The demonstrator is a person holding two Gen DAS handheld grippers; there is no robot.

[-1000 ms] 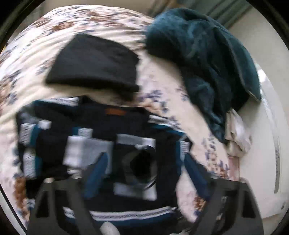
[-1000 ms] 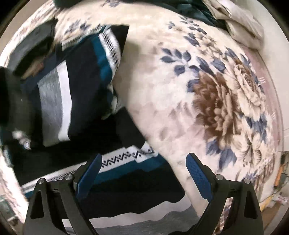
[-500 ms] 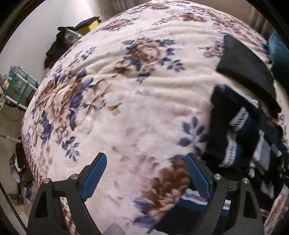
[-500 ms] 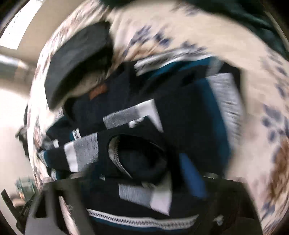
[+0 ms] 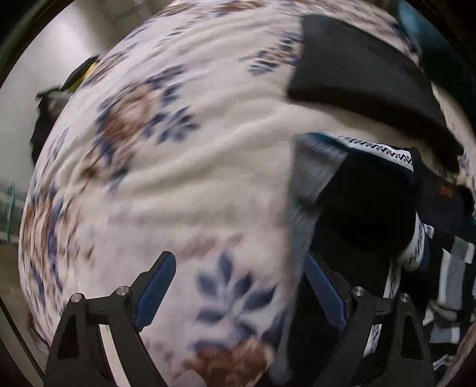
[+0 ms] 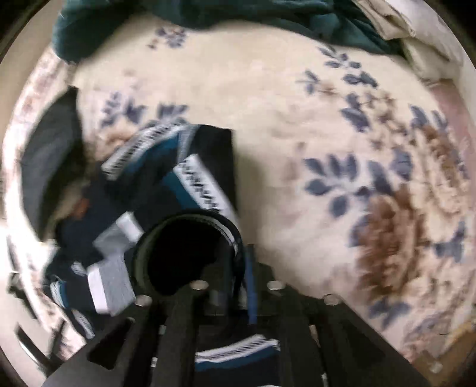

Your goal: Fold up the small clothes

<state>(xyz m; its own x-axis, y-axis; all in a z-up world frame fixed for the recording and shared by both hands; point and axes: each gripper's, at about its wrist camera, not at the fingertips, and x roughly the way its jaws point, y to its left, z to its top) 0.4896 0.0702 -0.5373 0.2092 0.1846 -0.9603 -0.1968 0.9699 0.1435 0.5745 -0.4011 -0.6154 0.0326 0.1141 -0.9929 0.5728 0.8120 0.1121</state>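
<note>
A dark navy sweater (image 6: 166, 190) with teal, white and grey patterned bands lies crumpled on a floral blanket (image 6: 327, 143). My right gripper (image 6: 238, 268) is shut on the sweater's round neck opening (image 6: 184, 253), which bulges just in front of the fingers. The sweater also shows in the left wrist view (image 5: 372, 214), at the right. My left gripper (image 5: 238, 285) is open and empty over the bare blanket (image 5: 178, 178), its right finger (image 5: 324, 291) close by the sweater's grey edge. Both views are blurred by motion.
A folded black garment (image 5: 363, 71) lies beyond the sweater, and shows at the left of the right wrist view (image 6: 50, 166). A dark teal blanket (image 6: 238, 15) and a cream cloth (image 6: 422, 29) lie at the far edge. Dark clutter (image 5: 50, 113) stands beside the bed.
My right gripper has closed on the sweater's neck opening. My left gripper has swung left off the sweater and back toward its edge, staying open.
</note>
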